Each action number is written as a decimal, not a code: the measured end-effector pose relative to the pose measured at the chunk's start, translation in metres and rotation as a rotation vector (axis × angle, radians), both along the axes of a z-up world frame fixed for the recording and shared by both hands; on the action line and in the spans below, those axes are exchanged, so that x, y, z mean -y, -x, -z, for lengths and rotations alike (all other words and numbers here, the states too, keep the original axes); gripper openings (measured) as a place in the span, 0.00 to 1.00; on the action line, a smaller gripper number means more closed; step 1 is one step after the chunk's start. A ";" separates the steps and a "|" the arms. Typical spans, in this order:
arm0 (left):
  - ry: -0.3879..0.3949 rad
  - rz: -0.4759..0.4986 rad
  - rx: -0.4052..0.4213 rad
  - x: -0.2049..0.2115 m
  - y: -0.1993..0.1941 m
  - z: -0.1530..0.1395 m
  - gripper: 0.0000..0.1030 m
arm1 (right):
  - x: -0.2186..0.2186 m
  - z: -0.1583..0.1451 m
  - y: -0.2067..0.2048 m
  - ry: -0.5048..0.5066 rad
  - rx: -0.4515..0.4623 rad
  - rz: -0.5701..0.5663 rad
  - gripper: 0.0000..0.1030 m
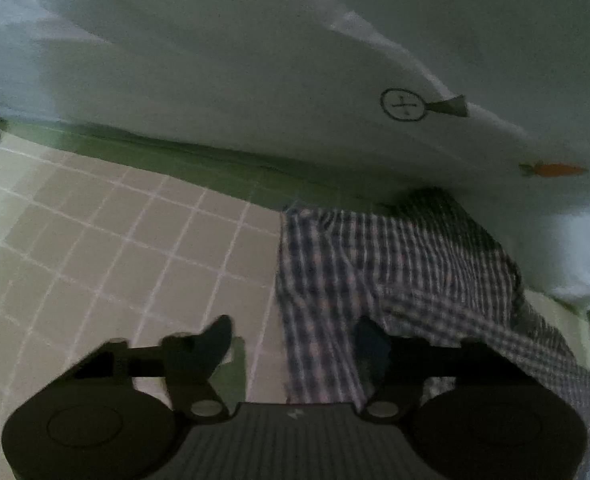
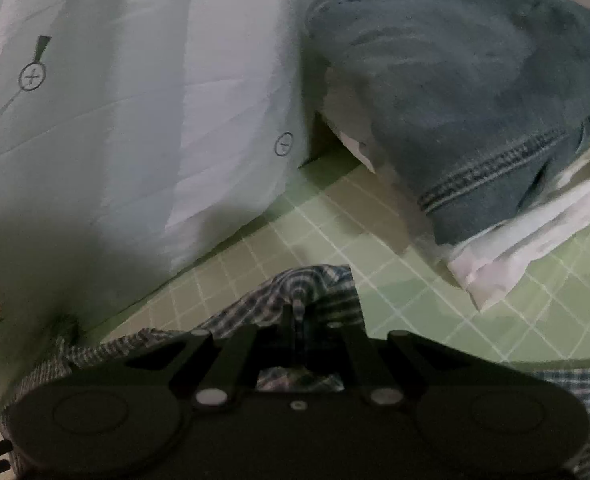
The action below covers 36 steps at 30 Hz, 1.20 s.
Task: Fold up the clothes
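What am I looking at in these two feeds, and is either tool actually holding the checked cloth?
Each picture comes from a camera on a hand-held gripper, looking forward along its two fingers. In the left view, the left gripper is open, hovering at the edge of the checked garment on the green gridded mat. In the right view, the right gripper is shut on a bunched edge of that garment. Behind lie white printed bedding and denim stacked on white cloth.

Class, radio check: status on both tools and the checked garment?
Right tool shut on checked garment. Left tool open over its edge, not gripping. Folded jeans on white cloth beyond; nothing in the way.
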<state>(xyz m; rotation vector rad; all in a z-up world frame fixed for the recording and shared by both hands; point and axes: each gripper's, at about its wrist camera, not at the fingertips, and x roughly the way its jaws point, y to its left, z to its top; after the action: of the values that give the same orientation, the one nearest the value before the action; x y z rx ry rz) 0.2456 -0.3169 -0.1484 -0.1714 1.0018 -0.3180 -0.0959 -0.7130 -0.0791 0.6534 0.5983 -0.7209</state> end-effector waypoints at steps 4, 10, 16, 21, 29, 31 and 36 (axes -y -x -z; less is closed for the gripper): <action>0.040 -0.026 -0.045 0.004 -0.020 0.010 0.05 | 0.003 0.008 0.000 -0.016 0.002 0.026 0.04; -0.048 -0.020 0.030 0.015 -0.036 0.001 0.01 | -0.008 0.006 0.000 0.032 0.011 0.031 0.04; -0.152 0.013 0.039 0.017 -0.016 -0.009 0.23 | -0.023 0.007 0.003 0.065 -0.040 -0.003 0.04; -0.191 0.028 0.059 0.001 0.025 -0.025 0.45 | -0.049 -0.003 0.013 0.109 -0.043 -0.062 0.04; -0.191 0.057 0.098 -0.017 0.107 -0.045 0.58 | -0.132 -0.028 0.034 0.263 -0.020 -0.269 0.04; -0.172 0.049 0.101 -0.025 0.131 -0.048 0.59 | -0.152 -0.031 0.041 0.284 -0.016 -0.319 0.04; -0.160 0.045 0.088 -0.044 0.188 -0.048 0.61 | -0.209 -0.028 0.060 0.326 -0.031 -0.461 0.04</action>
<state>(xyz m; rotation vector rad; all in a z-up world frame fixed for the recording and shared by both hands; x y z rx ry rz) 0.0579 -0.2728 -0.1003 0.0107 0.9407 -0.2828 -0.1557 -0.5043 -0.0508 0.1882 0.6142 -0.3817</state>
